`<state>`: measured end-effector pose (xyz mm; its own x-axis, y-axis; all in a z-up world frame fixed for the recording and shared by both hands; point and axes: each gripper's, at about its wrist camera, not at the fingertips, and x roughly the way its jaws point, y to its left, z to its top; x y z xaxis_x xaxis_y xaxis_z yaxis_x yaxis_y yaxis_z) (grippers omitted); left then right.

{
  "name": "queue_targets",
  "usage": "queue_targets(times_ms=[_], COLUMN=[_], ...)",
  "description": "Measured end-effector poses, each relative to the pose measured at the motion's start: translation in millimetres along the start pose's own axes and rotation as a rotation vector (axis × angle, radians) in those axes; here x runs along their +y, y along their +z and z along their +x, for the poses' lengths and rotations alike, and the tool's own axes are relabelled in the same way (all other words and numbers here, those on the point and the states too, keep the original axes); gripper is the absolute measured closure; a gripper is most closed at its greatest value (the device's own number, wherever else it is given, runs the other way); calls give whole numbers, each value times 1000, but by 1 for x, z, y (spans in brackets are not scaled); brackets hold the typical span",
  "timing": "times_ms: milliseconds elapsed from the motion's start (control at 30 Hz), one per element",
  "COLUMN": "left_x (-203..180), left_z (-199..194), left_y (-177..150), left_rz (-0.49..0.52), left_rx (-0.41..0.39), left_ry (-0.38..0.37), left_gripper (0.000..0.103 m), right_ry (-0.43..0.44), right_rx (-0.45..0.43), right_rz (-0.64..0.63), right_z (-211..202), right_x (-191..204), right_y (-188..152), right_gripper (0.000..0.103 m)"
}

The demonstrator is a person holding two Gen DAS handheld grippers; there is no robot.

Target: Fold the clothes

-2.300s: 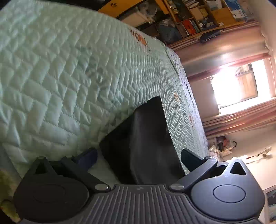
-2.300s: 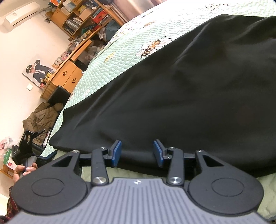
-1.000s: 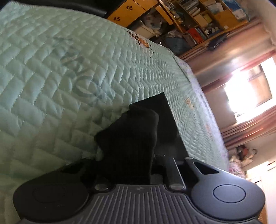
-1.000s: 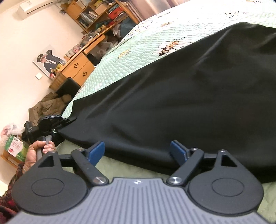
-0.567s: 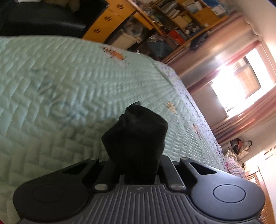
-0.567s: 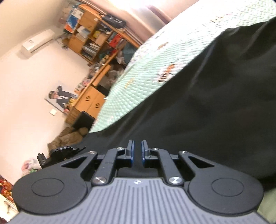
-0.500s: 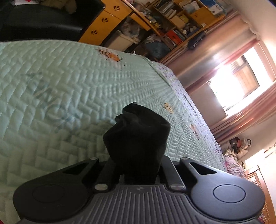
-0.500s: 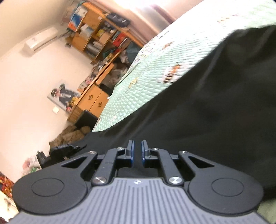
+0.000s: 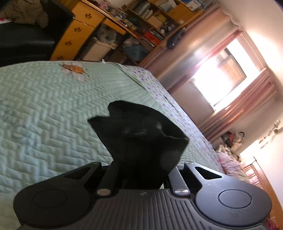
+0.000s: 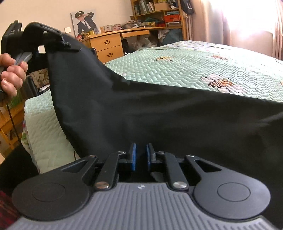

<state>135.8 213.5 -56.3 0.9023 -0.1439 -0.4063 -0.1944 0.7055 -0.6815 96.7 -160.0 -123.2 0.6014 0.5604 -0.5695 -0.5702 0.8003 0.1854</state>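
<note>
A black garment (image 10: 159, 113) lies over the green quilted bed (image 10: 176, 70). My right gripper (image 10: 141, 155) is shut on its near edge, blue pads (image 10: 133, 155) pinching the cloth. My left gripper (image 9: 139, 169) is shut on a bunched corner of the same black garment (image 9: 139, 134), which hides its fingertips. In the right wrist view the left gripper (image 10: 53, 39) is at the upper left, held by a hand (image 10: 10, 74), lifting that corner above the bed so the cloth hangs in a slope down to the right gripper.
A wooden desk with drawers (image 10: 107, 46) and bookshelves (image 10: 155, 10) stand beyond the bed's far side. A curtained bright window (image 9: 221, 79) is behind the bed. The bed's left edge (image 10: 30, 123) drops off near the hand.
Both grippers closed on the garment's edge and rose. The left one has lifted its corner well above the bed, pulling the cloth up off the quilt.
</note>
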Motion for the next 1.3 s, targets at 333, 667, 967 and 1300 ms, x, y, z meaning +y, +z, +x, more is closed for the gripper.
queue_targets(times_ms=[333, 667, 967, 1300], left_x=[-8, 9, 40, 61], left_z=[-2, -4, -2, 5], left_y=[-12, -16, -15, -17], left_rz=[139, 250, 213, 160], left_rx=[9, 60, 117, 157], left_ry=[187, 351, 352, 347], left_gripper=[95, 94, 91, 86], right_ry=[138, 152, 184, 183], right_rx=[21, 76, 187, 136], right_rz=[194, 137, 95, 43], right_z=[5, 24, 89, 95], right_x=[-9, 31, 77, 110], right_y=[30, 63, 69, 97], right_gripper=[87, 85, 60, 56])
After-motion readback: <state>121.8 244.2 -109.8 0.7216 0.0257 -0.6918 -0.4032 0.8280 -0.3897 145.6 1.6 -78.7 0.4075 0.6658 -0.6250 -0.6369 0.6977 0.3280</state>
